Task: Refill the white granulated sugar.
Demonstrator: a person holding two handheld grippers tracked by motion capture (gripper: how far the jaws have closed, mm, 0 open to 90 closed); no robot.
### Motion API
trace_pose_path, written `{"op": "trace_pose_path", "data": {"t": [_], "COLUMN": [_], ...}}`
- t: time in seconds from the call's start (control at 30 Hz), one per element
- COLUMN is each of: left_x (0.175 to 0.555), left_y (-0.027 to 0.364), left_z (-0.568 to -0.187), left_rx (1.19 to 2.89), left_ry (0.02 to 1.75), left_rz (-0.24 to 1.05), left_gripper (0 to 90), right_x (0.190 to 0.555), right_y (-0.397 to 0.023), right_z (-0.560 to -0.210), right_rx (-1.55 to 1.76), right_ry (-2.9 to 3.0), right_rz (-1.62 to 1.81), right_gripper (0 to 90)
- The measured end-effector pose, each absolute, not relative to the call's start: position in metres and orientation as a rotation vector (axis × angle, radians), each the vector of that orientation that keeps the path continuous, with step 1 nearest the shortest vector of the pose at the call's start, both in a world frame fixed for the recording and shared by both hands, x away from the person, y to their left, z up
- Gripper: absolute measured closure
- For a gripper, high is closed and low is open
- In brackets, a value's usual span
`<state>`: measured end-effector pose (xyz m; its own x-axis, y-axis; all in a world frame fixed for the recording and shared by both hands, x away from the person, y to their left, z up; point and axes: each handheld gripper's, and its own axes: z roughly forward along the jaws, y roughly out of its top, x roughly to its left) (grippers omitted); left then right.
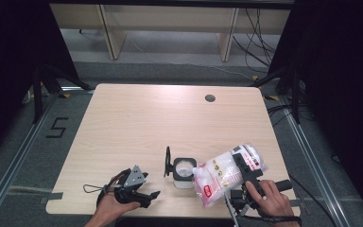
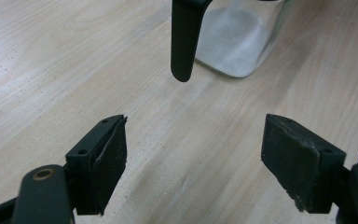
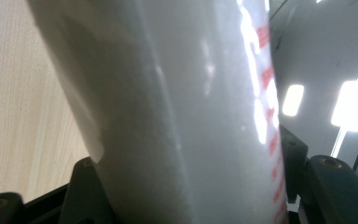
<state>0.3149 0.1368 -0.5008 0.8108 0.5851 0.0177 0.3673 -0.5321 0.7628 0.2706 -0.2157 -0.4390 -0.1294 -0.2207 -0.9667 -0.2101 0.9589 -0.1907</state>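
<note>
The left hand (image 1: 111, 204) sits at the table's (image 1: 137, 118) near edge, its left gripper (image 1: 144, 189) spread wide with nothing between the pads. Ahead of it stands a clear container (image 1: 183, 174), black lid (image 1: 168, 161) swung up; the left gripper view cuts off its top. Further right, the right gripper (image 1: 246, 172) pinches a white bag (image 1: 227, 172) with red print, long axis slanting away rightward, lower corner just beside the container. Its contents are unclear, and it hides those pads close up.
</note>
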Motion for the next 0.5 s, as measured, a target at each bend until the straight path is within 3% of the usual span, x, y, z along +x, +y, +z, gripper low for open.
{"op": "trace_pose_path", "data": {"t": [0.5], "left_x": [0.3147], "left_y": [0.1366], "left_z": [-0.5009], "left_rx": [2.185], "left_ry": [0.7], "left_rz": [0.344], "left_gripper": [22.0], "right_x": [0.2708], "right_y": [-0.2168], "right_z": [-0.4368], "right_rx": [-0.307], "right_ry": [1.727], "right_rz": [-0.002], "right_gripper": [43.4]}}
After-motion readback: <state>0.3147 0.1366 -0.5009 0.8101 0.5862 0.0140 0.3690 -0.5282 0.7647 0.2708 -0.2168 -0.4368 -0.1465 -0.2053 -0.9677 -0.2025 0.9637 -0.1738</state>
